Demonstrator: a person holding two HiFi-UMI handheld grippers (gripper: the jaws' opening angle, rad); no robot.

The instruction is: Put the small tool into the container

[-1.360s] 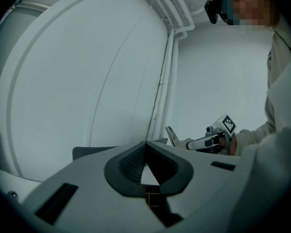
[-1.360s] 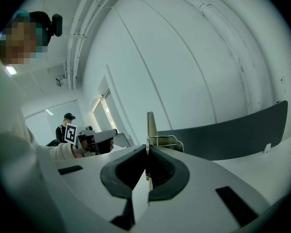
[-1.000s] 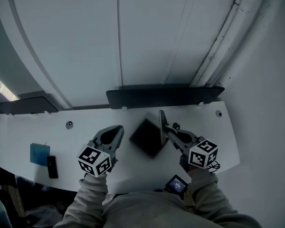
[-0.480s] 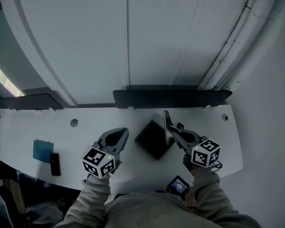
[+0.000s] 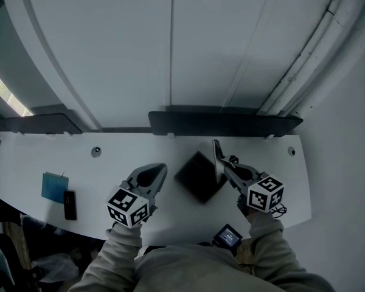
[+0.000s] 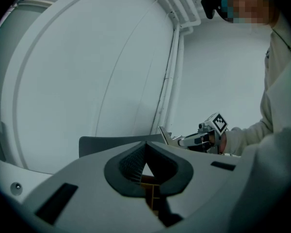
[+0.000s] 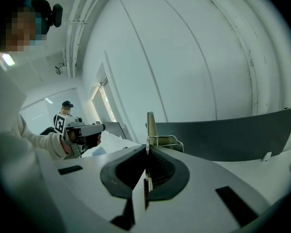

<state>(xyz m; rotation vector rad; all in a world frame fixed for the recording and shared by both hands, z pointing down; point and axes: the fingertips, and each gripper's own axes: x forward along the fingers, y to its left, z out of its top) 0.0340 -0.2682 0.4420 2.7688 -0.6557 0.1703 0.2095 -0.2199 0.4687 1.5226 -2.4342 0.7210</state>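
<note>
A small tool (image 7: 150, 126), a thin pale flat strip with a little metal wire bracket on one side, stands upright, pinched in the pressed-together jaws of the right hand-held gripper (image 7: 146, 149). From the head view it sits at the right edge of a dark square container (image 5: 198, 178) on the white tabletop (image 5: 109, 163); contact between them cannot be made out. The tool's lower end is hidden between the pads. The container's inside is too dark to read. The left hand-held gripper (image 6: 145, 147) has its jaws together, empty, left of the container.
</note>
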